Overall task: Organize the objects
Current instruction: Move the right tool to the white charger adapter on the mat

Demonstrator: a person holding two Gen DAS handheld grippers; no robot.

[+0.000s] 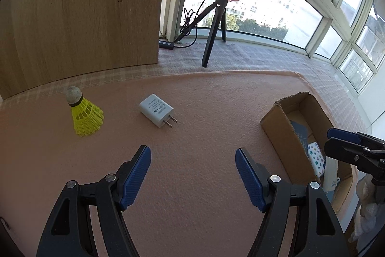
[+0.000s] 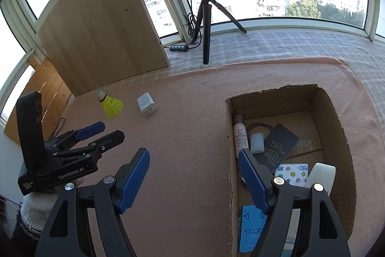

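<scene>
A white plug adapter (image 1: 157, 110) (image 2: 146, 103) lies on the pink cloth, prongs toward me. To its left a yellow shuttlecock (image 1: 84, 112) (image 2: 111, 106) stands on its skirt, cork tip up. My left gripper (image 1: 192, 156) (image 2: 101, 130) hovers open over bare cloth, short of the adapter, with nothing between its fingers. The open cardboard box (image 1: 279, 129) (image 2: 276, 100) sits at the right and holds several small items. My right gripper (image 2: 193, 156) (image 1: 330, 136) is open and empty at the box's left wall, one finger over the box, the other over the cloth.
A ring light on a black tripod (image 1: 213, 33) (image 2: 205, 26) stands behind the cloth, its cable and remote (image 1: 166, 44) beside it. A wooden panel (image 1: 79, 16) (image 2: 101, 28) stands upright at the back left. Windows close off the far side.
</scene>
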